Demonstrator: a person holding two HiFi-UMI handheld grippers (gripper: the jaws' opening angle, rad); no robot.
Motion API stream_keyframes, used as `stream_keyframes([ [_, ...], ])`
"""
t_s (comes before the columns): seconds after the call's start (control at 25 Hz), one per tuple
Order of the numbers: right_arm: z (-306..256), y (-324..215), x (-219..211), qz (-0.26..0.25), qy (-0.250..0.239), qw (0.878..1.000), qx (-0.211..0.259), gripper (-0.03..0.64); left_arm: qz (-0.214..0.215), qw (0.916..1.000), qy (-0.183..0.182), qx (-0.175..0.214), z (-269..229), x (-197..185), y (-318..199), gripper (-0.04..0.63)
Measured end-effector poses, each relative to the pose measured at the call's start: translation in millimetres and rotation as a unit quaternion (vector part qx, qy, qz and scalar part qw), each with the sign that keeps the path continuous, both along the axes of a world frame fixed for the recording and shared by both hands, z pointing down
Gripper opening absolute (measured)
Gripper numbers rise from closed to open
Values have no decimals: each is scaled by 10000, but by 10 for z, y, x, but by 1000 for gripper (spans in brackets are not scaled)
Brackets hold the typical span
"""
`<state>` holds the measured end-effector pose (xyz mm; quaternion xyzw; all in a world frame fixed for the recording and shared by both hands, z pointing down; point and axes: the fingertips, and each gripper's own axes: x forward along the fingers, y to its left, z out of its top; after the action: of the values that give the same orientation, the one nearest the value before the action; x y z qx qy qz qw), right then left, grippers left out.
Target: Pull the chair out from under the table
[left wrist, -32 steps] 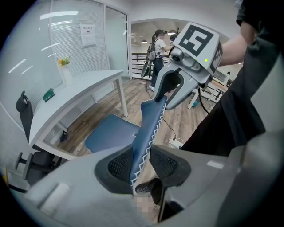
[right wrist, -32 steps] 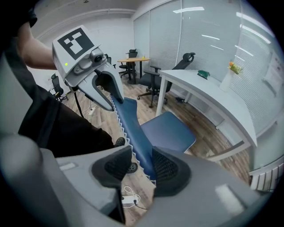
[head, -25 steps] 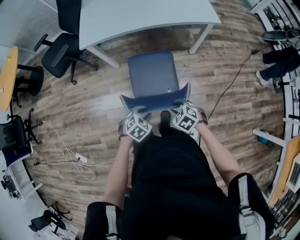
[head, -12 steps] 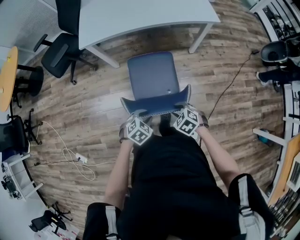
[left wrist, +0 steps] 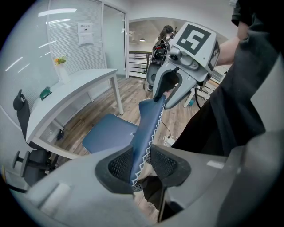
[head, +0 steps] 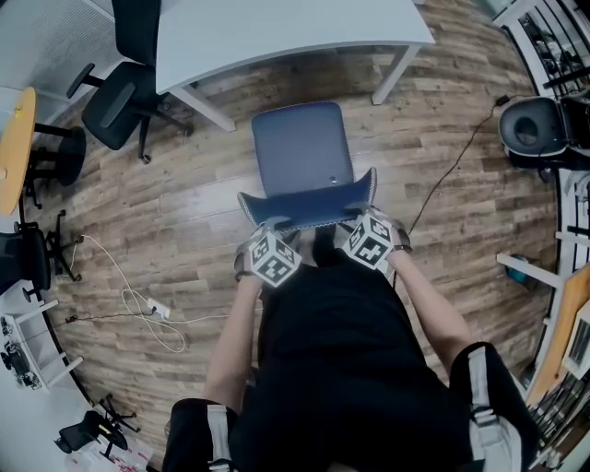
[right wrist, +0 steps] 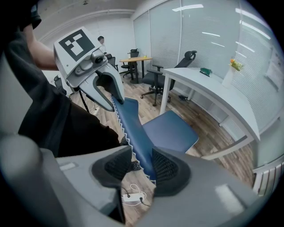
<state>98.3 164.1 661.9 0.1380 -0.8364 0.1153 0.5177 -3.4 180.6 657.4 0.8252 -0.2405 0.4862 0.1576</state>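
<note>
From above, the chair (head: 300, 138) stands clear of the table (head: 277, 28), just off its front edge. Its seat is toward the table and its backrest (head: 309, 206) is on the side away from it, close against the person. The chair faces the table, and the backrest's top edge, its long line, runs roughly along the table's front edge. The left gripper (head: 267, 227) and right gripper (head: 358, 218) sit at the two ends of that edge. What worries me first is room. A shoe (head: 324, 229) seems to sit right below the backrest, so a pull away from the table could run the chair into it. A black cable (head: 452, 171) also trails across the floor out from the table's right leg, near enough to snag if the chair swings.

In the left gripper view the jaws are clamped on the backrest's stitched top edge, which stands edge-on between the pads. It is a thin rim, and I'd guess a sharp tug could slide it out.

In the right gripper view the jaws are closed on the backrest too, one pad flat on the blue and the other only catching the stitched edge, so the hold looks weaker to me. A white power strip (right wrist: 131, 197) lies on the floor beneath this end, away from the table, where a chair leg could catch it
</note>
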Motion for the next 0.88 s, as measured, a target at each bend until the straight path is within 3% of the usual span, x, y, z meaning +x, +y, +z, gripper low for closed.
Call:
stream_keyframes([
  [0.88, -22, -119, -20, 125, -198, 9994, -247, 166, -208, 9997, 145, 10, -9, -19, -109, 137],
])
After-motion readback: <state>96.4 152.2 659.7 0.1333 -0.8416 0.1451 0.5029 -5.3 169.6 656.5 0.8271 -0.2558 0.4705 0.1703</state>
